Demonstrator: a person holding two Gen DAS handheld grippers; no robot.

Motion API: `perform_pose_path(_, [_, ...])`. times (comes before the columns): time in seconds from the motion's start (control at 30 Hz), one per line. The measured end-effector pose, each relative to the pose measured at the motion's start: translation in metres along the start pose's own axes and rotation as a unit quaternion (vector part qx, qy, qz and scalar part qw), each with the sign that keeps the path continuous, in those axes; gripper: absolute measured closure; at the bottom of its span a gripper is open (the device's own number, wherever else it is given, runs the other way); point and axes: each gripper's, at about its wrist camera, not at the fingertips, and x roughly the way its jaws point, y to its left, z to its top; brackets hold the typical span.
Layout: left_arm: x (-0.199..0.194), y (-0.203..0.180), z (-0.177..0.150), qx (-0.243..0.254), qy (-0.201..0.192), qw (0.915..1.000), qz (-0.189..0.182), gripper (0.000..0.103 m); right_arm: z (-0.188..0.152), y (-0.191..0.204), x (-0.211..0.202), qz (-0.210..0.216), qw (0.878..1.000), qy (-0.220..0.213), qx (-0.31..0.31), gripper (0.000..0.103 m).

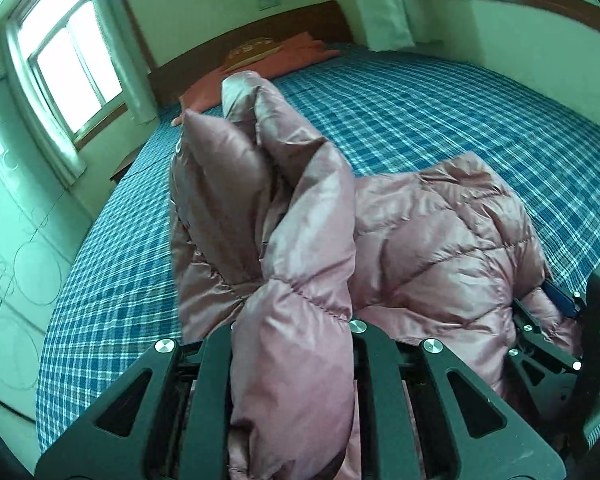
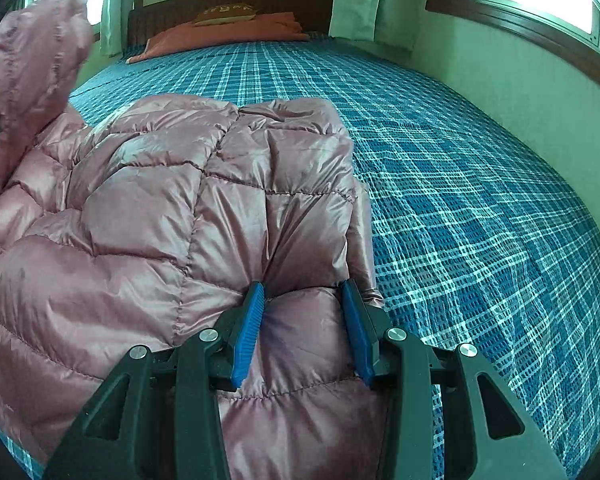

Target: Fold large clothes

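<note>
Left wrist view: the left gripper (image 1: 292,360) clamped a raised fold of pink puffer jacket (image 1: 420,240) — fingertips buried, apparently. The right gripper (image 2: 306,320) pinched its hem on the plaid bed (image 2: 480,208).

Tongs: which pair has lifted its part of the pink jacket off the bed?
The left tongs; their jacket part stands raised, while the right tongs grip low.

No readable text, label, brand or number appears in either view. The quilted jacket (image 2: 152,208) bears none.

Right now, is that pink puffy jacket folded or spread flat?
Partly folded: the jacket lies bunched on the bed, one part lifted by the left gripper.
</note>
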Motion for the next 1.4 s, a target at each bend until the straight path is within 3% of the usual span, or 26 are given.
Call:
perform_pose_path(0.5, [0.028, -0.057, -0.033, 0.07, 0.007, 0.9974, -0.016, 0.09, -0.001, -0.001, 0.0, 0.007, 1.0, -0.001, 0.003, 0.062])
perform_pose_path(1.2, [0.028, -0.055, -0.043, 0.073, -0.005, 0.997, -0.025, 0.089, 0.0, 0.001, -0.001, -0.001, 1.0, 0.0, -0.004, 0.062])
perform_pose_path(1.3, [0.02, -0.055, -0.041, 0.072, -0.007, 0.9971, -0.024, 0.084, 0.001, 0.0, -0.002, 0.0, 1.0, 0.002, -0.003, 0.062])
perform_pose_path(1.4, [0.005, -0.051, -0.039, 0.062, -0.016, 0.9973, -0.035, 0.07, 0.002, 0.0, -0.004, -0.001, 1.0, 0.001, -0.002, 0.062])
